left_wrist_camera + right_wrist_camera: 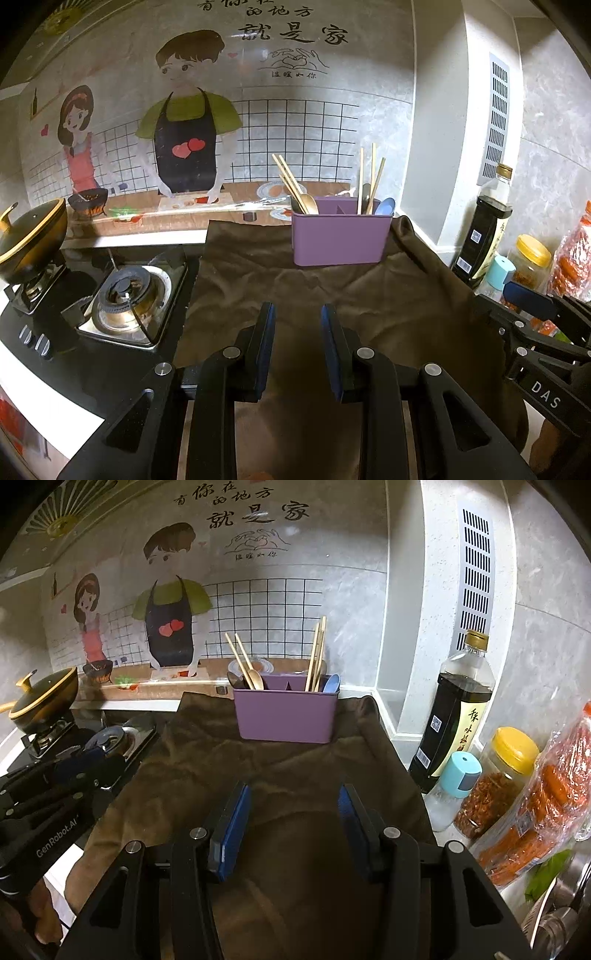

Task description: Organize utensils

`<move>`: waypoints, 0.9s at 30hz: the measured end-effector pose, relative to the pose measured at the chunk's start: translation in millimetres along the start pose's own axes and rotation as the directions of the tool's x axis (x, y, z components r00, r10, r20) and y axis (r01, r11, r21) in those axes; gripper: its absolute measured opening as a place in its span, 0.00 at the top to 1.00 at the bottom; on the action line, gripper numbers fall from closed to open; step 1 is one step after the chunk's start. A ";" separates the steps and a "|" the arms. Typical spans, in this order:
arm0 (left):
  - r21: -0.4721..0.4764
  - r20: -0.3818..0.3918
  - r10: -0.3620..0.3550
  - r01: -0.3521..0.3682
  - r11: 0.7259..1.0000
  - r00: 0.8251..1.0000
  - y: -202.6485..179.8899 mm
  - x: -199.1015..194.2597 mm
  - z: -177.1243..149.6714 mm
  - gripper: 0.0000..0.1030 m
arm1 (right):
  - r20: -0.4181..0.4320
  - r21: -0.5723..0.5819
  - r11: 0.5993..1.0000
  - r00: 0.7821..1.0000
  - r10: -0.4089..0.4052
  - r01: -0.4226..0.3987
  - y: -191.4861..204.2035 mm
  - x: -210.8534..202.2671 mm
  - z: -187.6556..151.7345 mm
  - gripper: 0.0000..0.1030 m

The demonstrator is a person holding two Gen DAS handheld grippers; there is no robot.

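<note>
A purple utensil holder (340,238) (286,716) stands at the far edge of a brown cloth (314,291) (280,775). Its left compartment holds wooden chopsticks (290,182) (240,661), a gold spoon (309,203) (255,679) and a dark spoon (234,679). Its right compartment holds chopsticks (371,181) (317,653) and a blue spoon (386,206) (332,684). My left gripper (298,314) is open and empty above the cloth. My right gripper (294,794) is open and empty above the cloth, well short of the holder.
A gas stove (125,299) (110,738) with a lidded pot (29,236) (44,698) lies left of the cloth. A soy sauce bottle (454,709) (484,229), a yellow-lidded jar (495,779), a blue-capped shaker (452,786) and a snack bag (543,805) stand at the right.
</note>
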State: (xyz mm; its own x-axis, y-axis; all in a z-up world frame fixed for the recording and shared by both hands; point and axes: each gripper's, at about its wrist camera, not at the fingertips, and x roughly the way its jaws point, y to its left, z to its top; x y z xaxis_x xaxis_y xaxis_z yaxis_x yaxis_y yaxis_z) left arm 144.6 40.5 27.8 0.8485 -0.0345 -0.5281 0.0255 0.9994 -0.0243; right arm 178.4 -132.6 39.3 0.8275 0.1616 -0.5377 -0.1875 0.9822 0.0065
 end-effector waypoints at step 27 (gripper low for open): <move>-0.001 -0.020 -0.035 0.035 0.999 0.999 -0.5 3.0 -0.1 0.74 | 0.002 0.000 1.000 1.000 -0.013 0.013 2.9 -2.6 -1.7 0.55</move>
State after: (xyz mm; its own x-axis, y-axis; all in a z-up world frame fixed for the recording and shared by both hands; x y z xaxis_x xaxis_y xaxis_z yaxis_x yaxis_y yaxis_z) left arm 147.1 39.9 26.2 0.8362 -0.0692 -0.5441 0.0541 0.9976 -0.0436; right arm 174.8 -130.3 39.3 0.8310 0.1492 -0.5360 -0.1772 0.9842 -0.0006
